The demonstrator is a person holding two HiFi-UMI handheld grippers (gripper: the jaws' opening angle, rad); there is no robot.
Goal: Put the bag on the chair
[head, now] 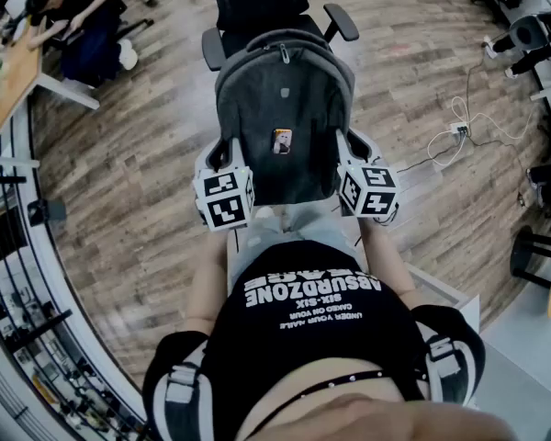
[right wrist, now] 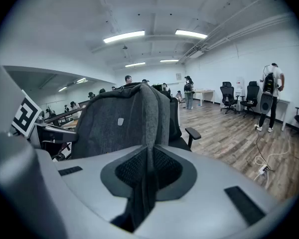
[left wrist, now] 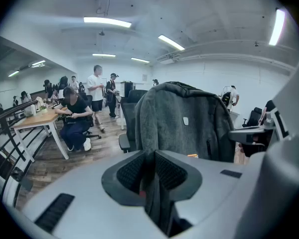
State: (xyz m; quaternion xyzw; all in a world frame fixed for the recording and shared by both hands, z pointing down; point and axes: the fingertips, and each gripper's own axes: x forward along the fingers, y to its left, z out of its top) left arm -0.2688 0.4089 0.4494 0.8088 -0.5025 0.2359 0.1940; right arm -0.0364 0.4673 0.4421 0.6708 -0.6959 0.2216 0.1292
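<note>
Holding the grey bag [head: 285, 122] upright, front panel toward the head camera, directly before the black chair [head: 257, 3] and covering its seat between the two armrests. Pinched at both side edges: left gripper [head: 231, 154] with jaws drawn narrow on a fold of the bag's grey fabric at its left edge, right gripper [head: 347, 154] likewise clamped on the fabric at its right edge. Cannot tell whether the bag's bottom touches the seat, since that part is hidden behind the grippers and the wearer's body.

Judged as brought to the chair and lined up, not yet released. Left to do, by that reading: lower onto the seat, rest against the backrest, part both jaws, draw back.

Around: wooden floor [head: 147, 173], a seated person [head: 78, 16] at a desk [head: 5, 81] well apart, cables [head: 455, 131] on the floor at the right.
</note>
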